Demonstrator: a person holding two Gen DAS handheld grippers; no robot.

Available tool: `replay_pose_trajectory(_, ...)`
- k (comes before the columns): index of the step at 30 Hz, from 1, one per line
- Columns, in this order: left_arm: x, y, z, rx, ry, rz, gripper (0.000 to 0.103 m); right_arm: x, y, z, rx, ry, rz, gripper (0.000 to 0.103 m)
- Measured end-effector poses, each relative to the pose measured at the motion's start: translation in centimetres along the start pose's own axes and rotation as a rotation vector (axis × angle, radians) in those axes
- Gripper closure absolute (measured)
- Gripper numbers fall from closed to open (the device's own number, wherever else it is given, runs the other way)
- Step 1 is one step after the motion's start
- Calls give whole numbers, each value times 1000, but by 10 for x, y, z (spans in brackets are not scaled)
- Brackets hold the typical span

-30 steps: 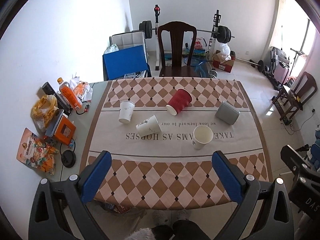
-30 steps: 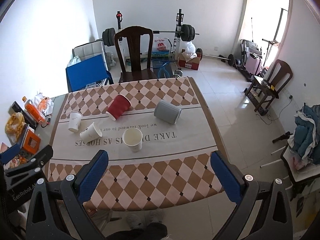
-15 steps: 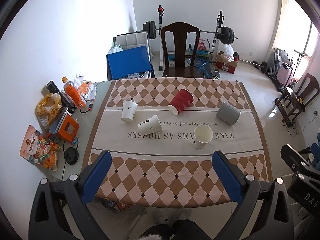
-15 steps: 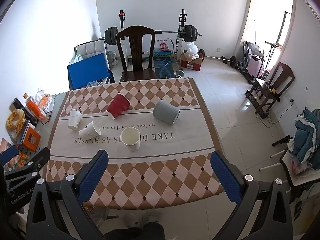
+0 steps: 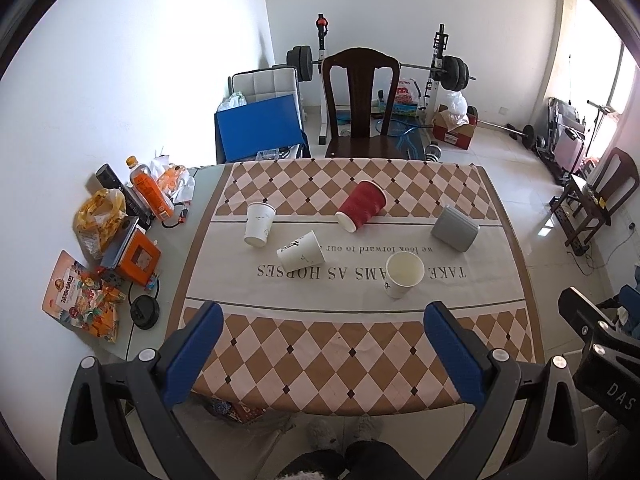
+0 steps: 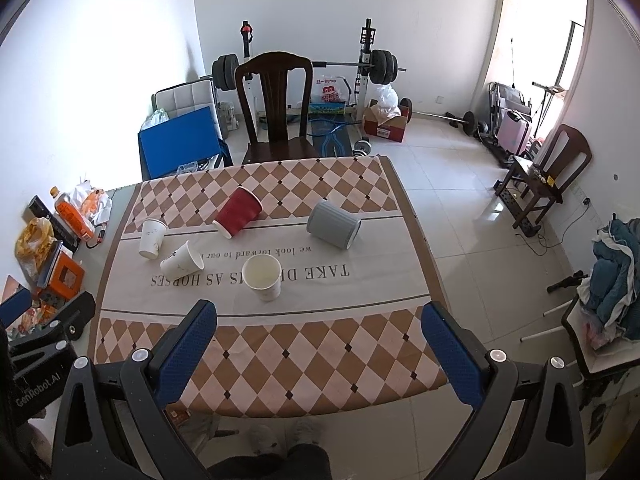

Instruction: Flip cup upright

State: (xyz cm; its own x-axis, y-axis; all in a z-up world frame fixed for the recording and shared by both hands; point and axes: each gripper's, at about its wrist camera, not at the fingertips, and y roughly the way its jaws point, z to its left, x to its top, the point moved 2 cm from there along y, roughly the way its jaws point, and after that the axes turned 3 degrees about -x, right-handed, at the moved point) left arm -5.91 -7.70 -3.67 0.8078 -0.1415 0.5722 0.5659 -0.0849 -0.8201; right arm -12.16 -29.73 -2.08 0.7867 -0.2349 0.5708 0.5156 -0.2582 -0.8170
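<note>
Five cups sit on the table (image 5: 352,364) ahead of both tools, all beyond the fingertips. Three are white paper: one upright (image 5: 403,274) nearest the left gripper (image 5: 320,326), one lying on its side (image 5: 301,255), one (image 5: 259,225) standing farther left. One red cup (image 5: 362,205) and one grey cup (image 5: 455,228) lie tipped farther off. The left gripper and right gripper (image 6: 318,326) both hover spread wide, holding nothing. One dark chair (image 5: 362,100) stands behind the table.

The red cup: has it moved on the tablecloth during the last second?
No. The red cup lies on its side at the same spot, its mouth at the line where the checks meet the plain band of the tablecloth; only the cameras shifted.
</note>
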Motion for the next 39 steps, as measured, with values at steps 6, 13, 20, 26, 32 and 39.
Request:
replay_pose_trajectory(6,-2,-3,-2,-6,6,-1,1,0,1,0,0,1,0,0)
replay_pose_trajectory(13,-3,-3,-4,-8,9,-1,1,1,-1,-1,-1,-2,-4,0)
replay_pose_trajectory(20,-2,-5,-8,-20,23,8,1,0,0,0,-1,-2,-4,0)
replay_pose_trajectory(26,-1,-6,-9,-18,26,9,1,0,0,0,-1,-1,-6,0)
replay_pose_trajectory(32,1,-6,-7,-20,23,2,1,2,-2,0,-1,-1,-10,0)
replay_pose_trajectory(39,1,-5,-8,-19,23,2,1,4,-4,-2,-1,-2,-12,0)
